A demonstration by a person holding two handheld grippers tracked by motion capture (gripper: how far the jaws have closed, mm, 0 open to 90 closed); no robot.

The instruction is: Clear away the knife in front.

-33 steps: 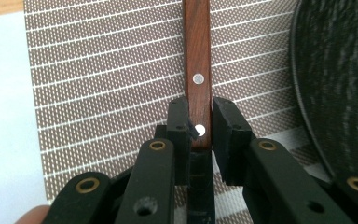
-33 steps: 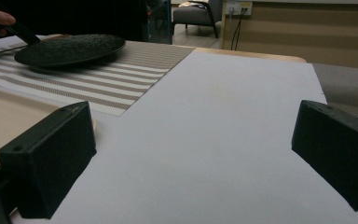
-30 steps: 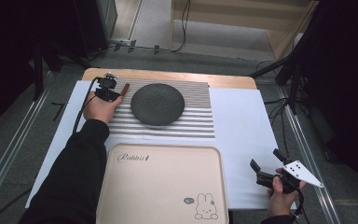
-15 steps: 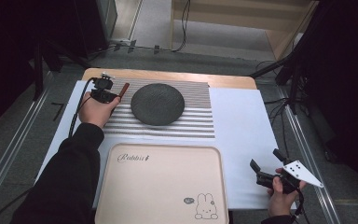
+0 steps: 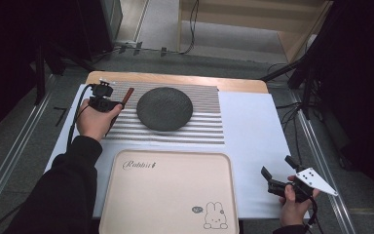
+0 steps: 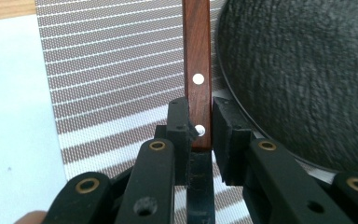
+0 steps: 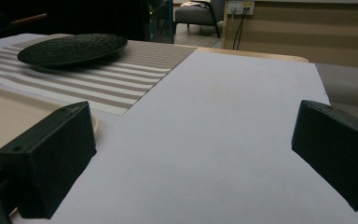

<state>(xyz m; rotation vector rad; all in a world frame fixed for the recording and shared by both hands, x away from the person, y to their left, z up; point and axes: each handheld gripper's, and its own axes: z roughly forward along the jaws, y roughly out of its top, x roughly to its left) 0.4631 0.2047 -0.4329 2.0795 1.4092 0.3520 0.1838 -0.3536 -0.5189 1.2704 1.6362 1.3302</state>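
A utensil with a brown wooden handle (image 6: pixel 197 70) and two metal rivets is clamped between the jaws of my left gripper (image 6: pixel 199 123). In the high view the left gripper (image 5: pixel 113 104) is held over the left part of the striped placemat (image 5: pixel 199 122), and the wooden handle (image 5: pixel 128 92) sticks out toward the far side. Just right of it lies a dark round plate (image 5: pixel 164 108), also seen as the dark plate (image 6: pixel 303 79) beside the handle. My right gripper (image 5: pixel 277 166) stands open near the front right corner, its jaws wide apart over the white sheet (image 7: pixel 223 107).
A beige tray (image 5: pixel 168 195) with a rabbit drawing lies at the table's front. The white sheet (image 5: pixel 253 141) covers the right side. Metal rails run along both sides of the table. Cables and a wooden shelf stand beyond the far edge.
My left hand has risen a little and shifted slightly left with the utensil still clamped. The right hand has not moved.
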